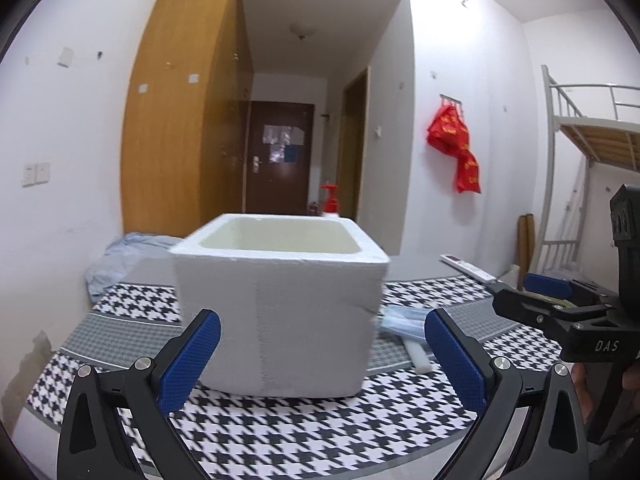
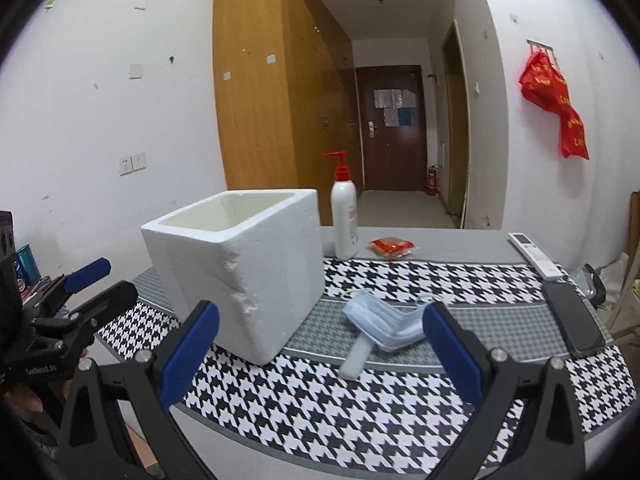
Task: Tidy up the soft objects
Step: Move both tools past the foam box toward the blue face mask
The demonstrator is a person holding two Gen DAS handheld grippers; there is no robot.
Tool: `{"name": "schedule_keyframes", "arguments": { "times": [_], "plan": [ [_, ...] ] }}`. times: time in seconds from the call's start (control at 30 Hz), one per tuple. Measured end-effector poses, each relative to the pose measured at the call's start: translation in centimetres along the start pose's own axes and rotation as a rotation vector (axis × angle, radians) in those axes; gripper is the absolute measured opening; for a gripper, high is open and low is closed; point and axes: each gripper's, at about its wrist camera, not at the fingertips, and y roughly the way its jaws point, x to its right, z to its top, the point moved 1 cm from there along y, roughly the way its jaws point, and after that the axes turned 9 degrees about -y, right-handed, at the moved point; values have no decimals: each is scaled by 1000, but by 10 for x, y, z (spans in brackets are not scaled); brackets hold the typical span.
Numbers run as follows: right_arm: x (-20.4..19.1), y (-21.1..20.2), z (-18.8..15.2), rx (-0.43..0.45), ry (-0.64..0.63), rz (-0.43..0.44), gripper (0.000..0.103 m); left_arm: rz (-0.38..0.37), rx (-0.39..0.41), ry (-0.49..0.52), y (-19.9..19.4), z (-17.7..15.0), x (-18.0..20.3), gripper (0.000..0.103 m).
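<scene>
A stack of pale blue face masks lies on the houndstooth cloth just right of a white foam box, partly over a white foam strip. My right gripper is open and empty, hovering near the front of the table with the masks just beyond its right finger. My left gripper is open and empty too, facing the foam box at close range. In the left wrist view the masks peek out beside the box, and the right gripper shows at the right edge.
Behind the box stand a white pump bottle with a red top and a red packet. A remote and a black phone lie along the right side of the table. A blue cloth is bunched at the far left.
</scene>
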Motion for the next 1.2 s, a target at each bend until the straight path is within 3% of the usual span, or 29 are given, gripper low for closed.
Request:
{"name": "schedule_keyframes", "arguments": {
  "times": [0.77, 1.2],
  "plan": [
    [36, -32, -18, -6, 79, -124, 103, -157, -83, 79, 21, -13, 57, 102],
    [58, -32, -28, -41, 103, -166, 103, -181, -130, 100, 39, -20, 79, 102]
  ]
}}
